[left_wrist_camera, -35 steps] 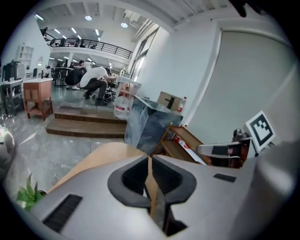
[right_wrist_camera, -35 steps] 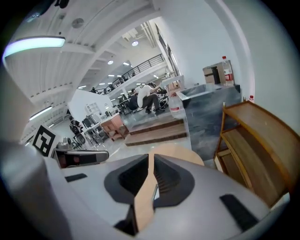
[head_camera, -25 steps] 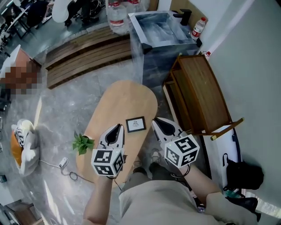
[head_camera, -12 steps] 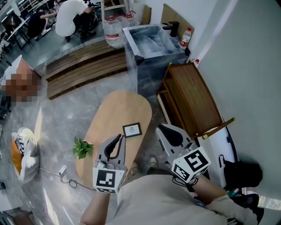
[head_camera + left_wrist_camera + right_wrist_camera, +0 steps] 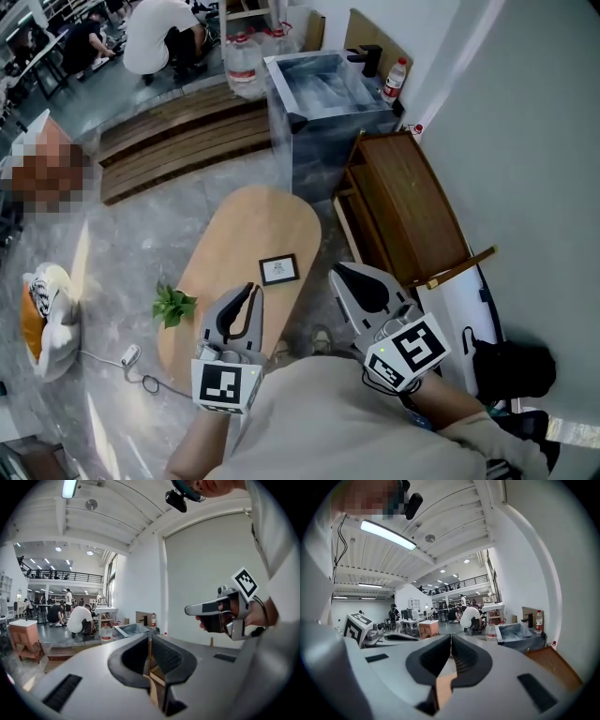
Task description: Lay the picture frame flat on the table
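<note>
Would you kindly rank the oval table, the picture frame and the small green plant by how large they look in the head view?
1. The oval table, clearly the largest.
2. The picture frame and the green plant look about alike, so I would not rank one above the other.

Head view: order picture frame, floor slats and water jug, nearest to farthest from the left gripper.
1. Picture frame, on the table just ahead of the left gripper.
2. Wooden slats, on the floor beyond the table.
3. Water jug, farthest back.
</note>
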`<state>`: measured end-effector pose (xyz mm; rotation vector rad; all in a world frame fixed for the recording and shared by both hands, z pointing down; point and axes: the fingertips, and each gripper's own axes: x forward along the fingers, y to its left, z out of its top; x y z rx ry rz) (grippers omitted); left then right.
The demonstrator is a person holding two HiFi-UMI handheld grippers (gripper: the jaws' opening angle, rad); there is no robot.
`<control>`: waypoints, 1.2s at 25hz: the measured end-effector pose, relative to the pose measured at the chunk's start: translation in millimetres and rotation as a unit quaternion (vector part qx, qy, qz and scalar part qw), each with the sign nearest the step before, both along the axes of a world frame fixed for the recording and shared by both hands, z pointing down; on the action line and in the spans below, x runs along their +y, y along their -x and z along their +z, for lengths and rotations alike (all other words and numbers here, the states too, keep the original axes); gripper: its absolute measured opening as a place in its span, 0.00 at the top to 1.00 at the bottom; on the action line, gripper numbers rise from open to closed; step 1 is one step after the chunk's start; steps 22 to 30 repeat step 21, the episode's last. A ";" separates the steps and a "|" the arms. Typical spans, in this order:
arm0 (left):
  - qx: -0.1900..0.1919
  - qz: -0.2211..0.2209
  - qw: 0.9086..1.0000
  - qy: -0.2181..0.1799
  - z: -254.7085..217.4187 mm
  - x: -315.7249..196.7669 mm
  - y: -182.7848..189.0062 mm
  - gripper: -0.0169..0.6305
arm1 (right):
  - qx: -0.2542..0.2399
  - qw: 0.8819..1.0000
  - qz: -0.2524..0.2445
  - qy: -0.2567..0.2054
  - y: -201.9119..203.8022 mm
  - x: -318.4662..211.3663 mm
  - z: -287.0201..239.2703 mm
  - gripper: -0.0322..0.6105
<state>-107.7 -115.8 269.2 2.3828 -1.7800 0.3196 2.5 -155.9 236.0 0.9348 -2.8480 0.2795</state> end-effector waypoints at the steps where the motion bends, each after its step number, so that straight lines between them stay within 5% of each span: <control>1: 0.000 0.000 1.000 -0.002 -1.8 0.1 0.9 0.93 | 0.002 1.000 -0.005 -0.001 2.6 2.0 -0.3 0.95; 12: -0.004 -0.001 1.000 0.020 -4.5 1.4 11.0 0.93 | 0.003 1.000 -0.017 -0.012 14.8 4.6 -6.1 0.95; 16: 0.006 -0.005 1.000 -0.012 -10.6 -2.1 13.7 0.94 | 0.005 1.000 -0.020 -0.021 17.6 6.4 -7.9 0.95; 30: 0.007 -0.004 1.000 -0.004 -5.7 -2.6 16.6 0.94 | 0.006 1.000 -0.021 -0.018 20.0 3.0 -5.7 0.95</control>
